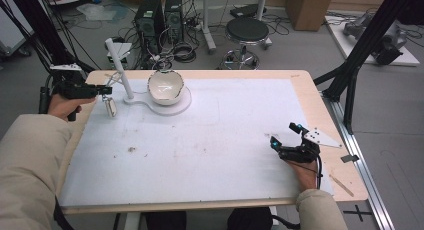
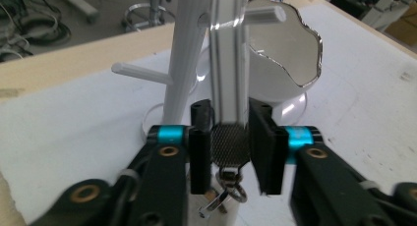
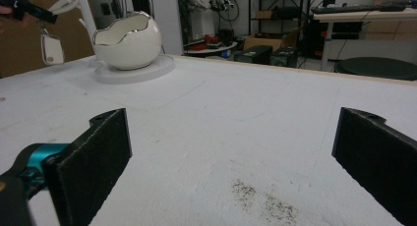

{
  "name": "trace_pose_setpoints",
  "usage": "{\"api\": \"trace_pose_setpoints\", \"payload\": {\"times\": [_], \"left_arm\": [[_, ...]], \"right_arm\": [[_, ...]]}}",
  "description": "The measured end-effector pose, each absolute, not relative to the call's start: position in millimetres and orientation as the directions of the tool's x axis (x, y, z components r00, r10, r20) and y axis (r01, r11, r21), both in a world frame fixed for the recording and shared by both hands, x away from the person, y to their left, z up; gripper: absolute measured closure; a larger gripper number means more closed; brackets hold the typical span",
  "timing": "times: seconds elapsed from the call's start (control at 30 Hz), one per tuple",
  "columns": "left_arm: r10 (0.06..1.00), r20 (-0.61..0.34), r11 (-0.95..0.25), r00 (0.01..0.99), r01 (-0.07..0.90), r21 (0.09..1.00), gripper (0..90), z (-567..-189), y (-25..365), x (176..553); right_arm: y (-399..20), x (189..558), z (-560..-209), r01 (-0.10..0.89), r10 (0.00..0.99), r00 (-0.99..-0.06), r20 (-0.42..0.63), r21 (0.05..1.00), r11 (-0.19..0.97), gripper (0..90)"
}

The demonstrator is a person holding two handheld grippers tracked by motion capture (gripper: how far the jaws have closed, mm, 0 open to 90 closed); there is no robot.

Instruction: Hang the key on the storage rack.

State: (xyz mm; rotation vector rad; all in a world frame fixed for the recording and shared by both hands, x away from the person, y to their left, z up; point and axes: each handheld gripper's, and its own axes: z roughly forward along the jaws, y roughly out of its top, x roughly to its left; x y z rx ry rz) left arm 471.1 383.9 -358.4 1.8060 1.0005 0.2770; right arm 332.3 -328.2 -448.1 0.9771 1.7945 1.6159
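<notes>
While the left gripper hangs at the far left corner of the desk, its jaws stand nearly closed on the mesh-textured tab of a keychain. The white-and-silver tag dangles below, just beside the white peg stand. In the left gripper view a split ring shows beneath the tab. Judgement: the keychain is light, its strap limp, its metal fittings small and liable to swing; the textured tab is the sound hold. The egg-shaped ceramic bowl, glossy with a jagged silver rim, sits on the stand's round base and looks fragile. The right gripper rests at the near right, its jaws wide apart and empty.
</notes>
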Motion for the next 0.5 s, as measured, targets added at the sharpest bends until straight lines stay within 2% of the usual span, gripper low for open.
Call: {"api": "trace_pose_setpoints", "payload": {"times": [0.1, 0.2, 0.3, 0.37, 0.43, 0.5], "left_arm": [[0.749, -0.208, -0.172, 0.629, 0.488, 0.856, 51.3, -357, 383, 466], [0.743, -0.226, -0.145, 0.630, 0.481, 0.864, 29.5, -348, 380, 456], [0.750, -0.118, -0.139, 0.651, 0.329, 0.934, 17.5, -335, 372, 431], [0.762, -0.058, -0.139, 0.645, 0.251, 0.958, 6.3, -328, 367, 413], [0.757, -0.026, -0.144, 0.653, 0.206, 0.968, 1.7, -323, 362, 398], [0.744, -0.003, -0.153, 0.668, 0.175, 0.973, 1.7, -321, 357, 384]], "right_arm": [[-327, 332, -448, 0.171, 0.799, -0.595, 0.084, 0.985, 0.023, 0.5], [-327, 331, -448, 0.167, 0.799, -0.597, 0.076, 0.986, 0.031, 0.5], [-327, 331, -448, 0.166, 0.799, -0.597, 0.075, 0.986, 0.032, 0.5], [-327, 331, -448, 0.164, 0.798, -0.597, 0.075, 0.986, 0.029, 0.5], [-328, 330, -448, 0.163, 0.797, -0.598, 0.080, 0.986, 0.024, 0.5], [-328, 331, -448, 0.164, 0.796, -0.600, 0.082, 0.986, 0.022, 0.5]]}}
